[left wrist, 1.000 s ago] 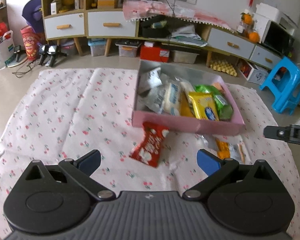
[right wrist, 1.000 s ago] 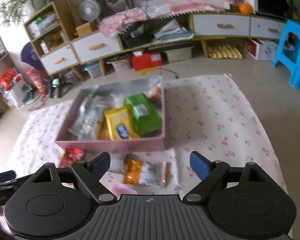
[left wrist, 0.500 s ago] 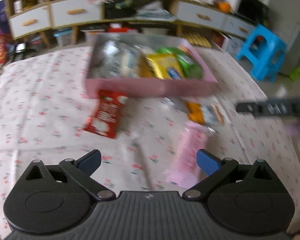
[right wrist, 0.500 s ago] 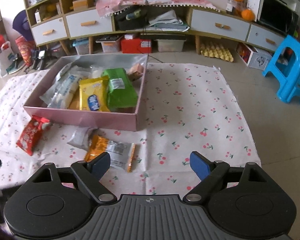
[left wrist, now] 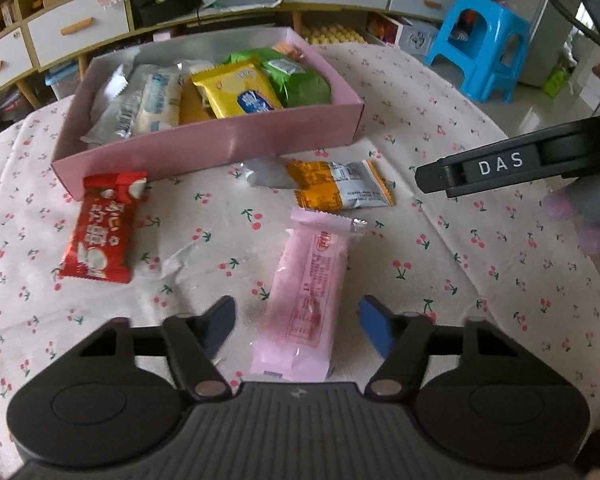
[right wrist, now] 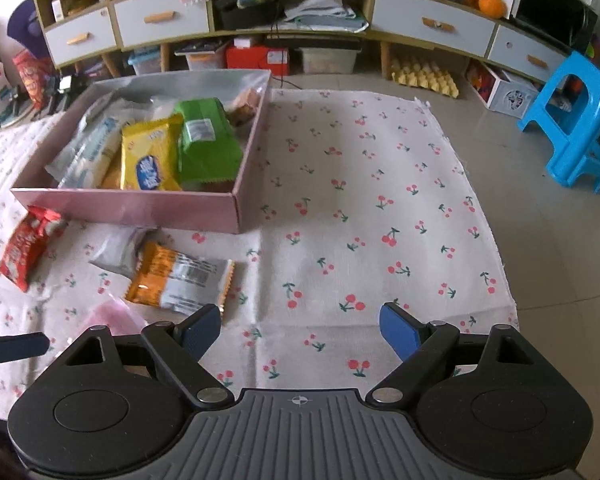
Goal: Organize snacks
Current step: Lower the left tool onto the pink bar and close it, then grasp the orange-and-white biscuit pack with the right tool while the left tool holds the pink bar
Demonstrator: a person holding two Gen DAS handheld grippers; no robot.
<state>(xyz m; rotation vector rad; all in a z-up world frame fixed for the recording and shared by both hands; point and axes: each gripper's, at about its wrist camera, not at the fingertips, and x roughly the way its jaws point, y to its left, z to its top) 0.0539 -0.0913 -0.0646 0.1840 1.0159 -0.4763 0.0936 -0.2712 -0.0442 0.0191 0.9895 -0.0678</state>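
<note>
Now your left gripper [left wrist: 296, 320] is spread wide around the near end of the pink snack packet [left wrist: 306, 292], neither pad touching it. At 11 o'clock lies the red packet [left wrist: 102, 226], at 12 the pink box [left wrist: 220, 142]. Your right gripper [right wrist: 300, 330] hangs spread above bare cherry cloth [right wrist: 364, 208].

The left gripper [left wrist: 296, 322] is low with its blue-padded fingers [left wrist: 374, 326] spread wide and gripping nothing, while the right gripper [right wrist: 300, 330], off to its right, is likewise spread apart and empty.
</note>
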